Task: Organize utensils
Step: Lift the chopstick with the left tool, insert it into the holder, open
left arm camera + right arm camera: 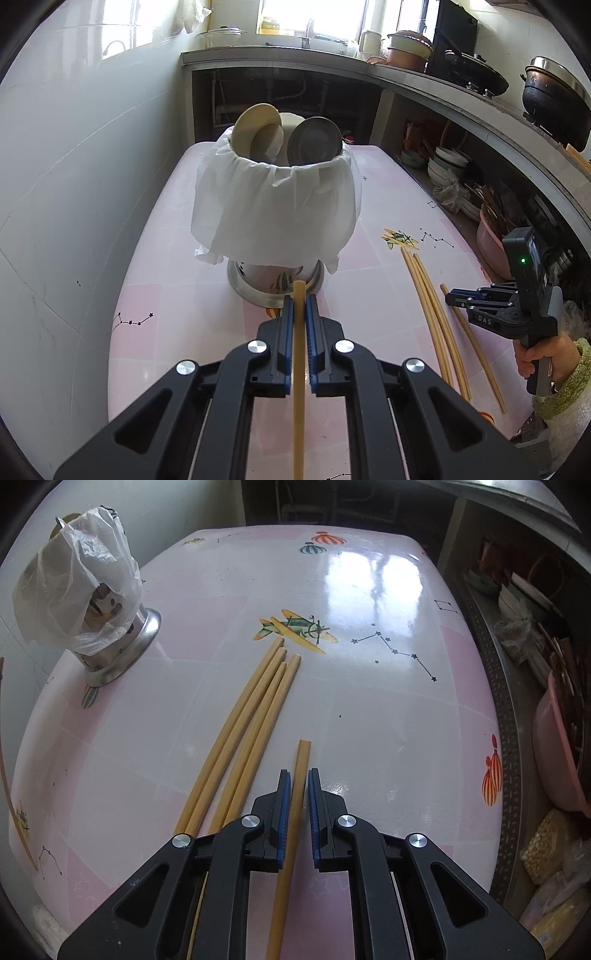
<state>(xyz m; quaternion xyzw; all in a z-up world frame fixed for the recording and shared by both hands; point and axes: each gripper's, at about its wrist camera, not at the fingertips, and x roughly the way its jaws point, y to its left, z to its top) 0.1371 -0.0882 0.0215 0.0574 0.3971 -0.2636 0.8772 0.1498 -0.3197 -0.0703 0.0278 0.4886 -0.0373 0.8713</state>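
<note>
Between my left gripper's (299, 306) pads sits one chopstick (298, 369), clamped, holder (275, 206) dead ahead. Right gripper (296, 782) pinches another chopstick (291, 823); four loose chopsticks (243, 734) lie just left of it. None visibly binned yet.

Tablecloth (369, 720): glossy pale pink and white checks, printed with a green-yellow airplane (295, 629) ahead of the right tongs, dark star-line constellations (397, 651) ahead-right, red-orange striped balloons (491, 775) right. Chopsticks (243, 731) just left of the right tongs: plain tan-yellow; same colour for the chopstick (298, 369) between the left tongs. Both tongs black, blue pads (283, 812). Utensil holder (275, 284) ahead of the left tongs: silver metal, under a translucent white plastic bag (277, 206). Inside it: cream plate (255, 127), dark grey plate (314, 140). Sleeve (565, 387) far right: fuzzy light green.
</note>
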